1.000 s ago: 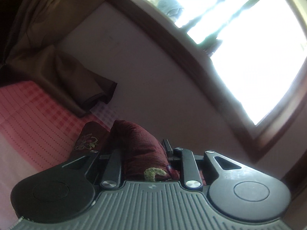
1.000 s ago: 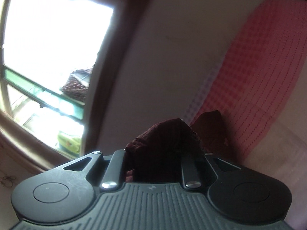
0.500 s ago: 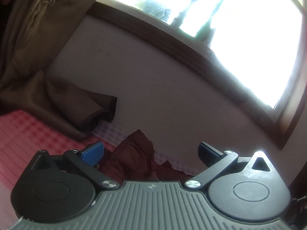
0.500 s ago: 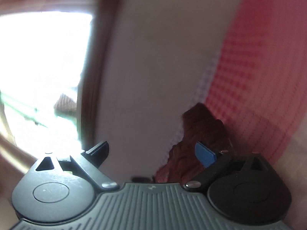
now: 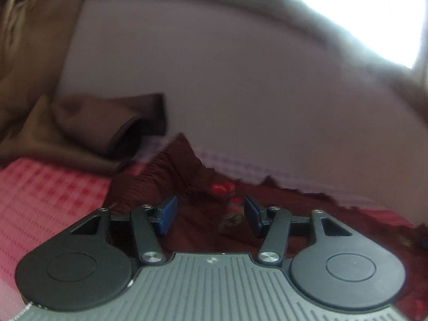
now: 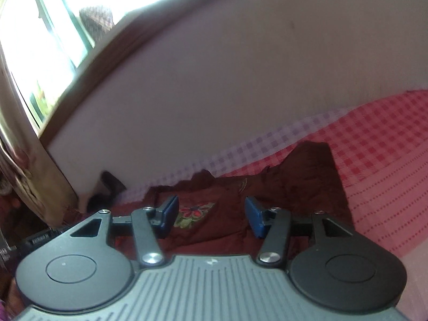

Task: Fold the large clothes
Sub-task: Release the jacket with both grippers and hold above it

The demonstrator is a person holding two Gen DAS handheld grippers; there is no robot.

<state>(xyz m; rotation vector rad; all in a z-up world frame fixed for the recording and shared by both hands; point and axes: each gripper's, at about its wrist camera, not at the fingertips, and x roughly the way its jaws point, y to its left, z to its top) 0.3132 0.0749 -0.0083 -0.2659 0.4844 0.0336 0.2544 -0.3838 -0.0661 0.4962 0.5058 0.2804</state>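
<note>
Covering the bed, a pink checked bedspread runs up to the pale wall below a bright window, with a brown curtain bunched on its edge in the left wrist view. Lying crumpled on that spread against the wall is the maroon embroidered garment, its flower motif facing up. Both the left gripper and the right gripper hang just above it with jaws spread about halfway, having just been closing, their blue pads gripping nothing.
</note>
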